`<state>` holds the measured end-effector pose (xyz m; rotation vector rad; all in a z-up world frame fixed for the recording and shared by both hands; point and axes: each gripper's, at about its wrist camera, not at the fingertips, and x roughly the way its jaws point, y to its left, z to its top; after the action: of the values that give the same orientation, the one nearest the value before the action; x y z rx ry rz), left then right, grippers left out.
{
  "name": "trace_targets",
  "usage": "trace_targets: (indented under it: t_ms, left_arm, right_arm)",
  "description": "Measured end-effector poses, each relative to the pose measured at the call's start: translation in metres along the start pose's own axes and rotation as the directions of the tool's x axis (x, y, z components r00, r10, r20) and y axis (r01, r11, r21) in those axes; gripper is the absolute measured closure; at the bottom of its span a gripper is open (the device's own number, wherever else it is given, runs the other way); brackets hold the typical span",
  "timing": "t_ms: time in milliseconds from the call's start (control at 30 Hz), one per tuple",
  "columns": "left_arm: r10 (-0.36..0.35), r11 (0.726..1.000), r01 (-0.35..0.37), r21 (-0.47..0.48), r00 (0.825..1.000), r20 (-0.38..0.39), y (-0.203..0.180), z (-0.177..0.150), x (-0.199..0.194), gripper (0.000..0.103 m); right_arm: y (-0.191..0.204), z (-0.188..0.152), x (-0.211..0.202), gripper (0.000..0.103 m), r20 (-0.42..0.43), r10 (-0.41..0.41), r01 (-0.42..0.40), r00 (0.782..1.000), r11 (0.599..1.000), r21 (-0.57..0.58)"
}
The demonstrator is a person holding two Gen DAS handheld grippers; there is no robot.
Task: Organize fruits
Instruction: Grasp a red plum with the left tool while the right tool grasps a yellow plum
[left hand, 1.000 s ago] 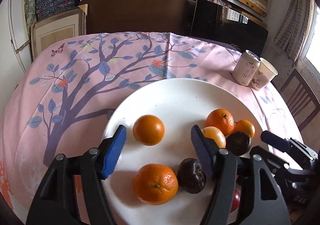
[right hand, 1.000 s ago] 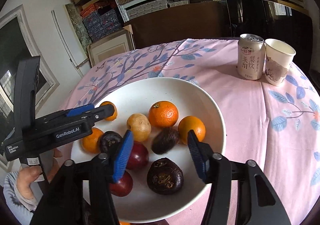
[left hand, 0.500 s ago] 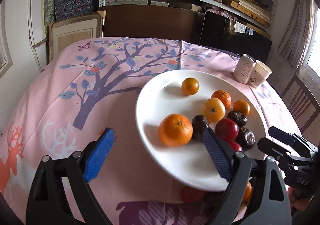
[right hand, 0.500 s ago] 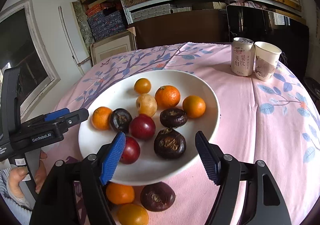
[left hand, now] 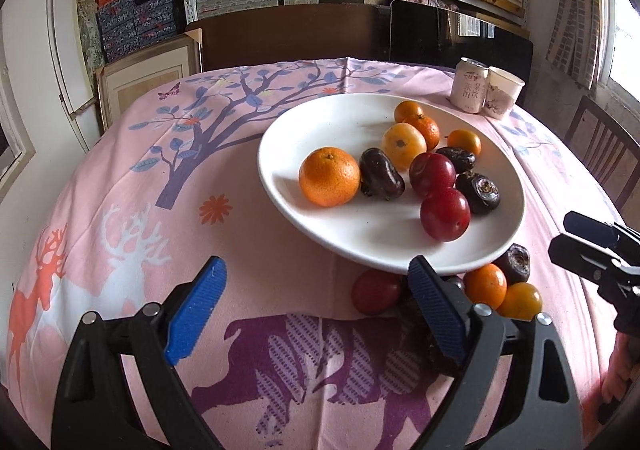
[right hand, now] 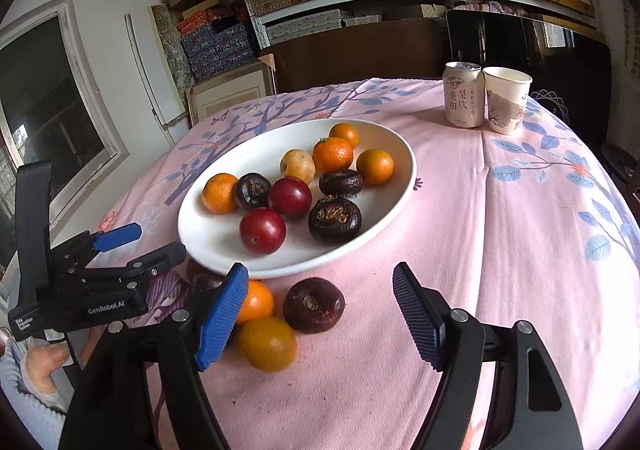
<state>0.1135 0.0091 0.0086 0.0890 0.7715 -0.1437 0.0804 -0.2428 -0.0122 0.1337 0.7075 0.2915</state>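
A white plate [left hand: 344, 234] [right hand: 396, 189] on the pink cloth holds several fruits: oranges [left hand: 329, 176], red plums [left hand: 445, 213] [right hand: 262, 230] and dark passion fruits [right hand: 335, 219]. Loose fruits lie on the cloth by the plate's near edge: a dark passion fruit [right hand: 314, 304], an orange [right hand: 256, 302], a yellow-orange fruit [right hand: 267, 343] and a red one [left hand: 376, 291]. My left gripper [left hand: 316, 314] is open and empty, hovering short of the plate. My right gripper [right hand: 320, 318] is open and empty, just short of the loose fruits.
A drink can [right hand: 463, 94] and a paper cup [right hand: 506, 99] stand side by side at the far right of the table. A chair [left hand: 604, 153] stands at the right. Shelves with boxes line the back wall.
Both grippers have pulled back from over the plate toward the near edge of the table. The loose fruits below the plate have come into view. Both stay open.
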Motion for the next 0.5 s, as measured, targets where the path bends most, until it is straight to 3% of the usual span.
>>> trace_targets:
  t_ms: [233, 500]
  left_arm:
    - [0.0, 0.999, -0.002, -0.033, 0.998, -0.058, 0.009, -0.013, 0.006, 0.013]
    - [0.035, 0.999, -0.036, 0.0, 0.996, -0.088, 0.004, -0.015, 0.017, 0.008]
  right_arm:
    - [0.005, -0.015, 0.0, 0.024, -0.04, -0.027, 0.026, 0.999, 0.999, -0.035]
    - [0.018, -0.025, 0.0, 0.024, -0.069, 0.007, -0.013, 0.998, 0.996, -0.092]
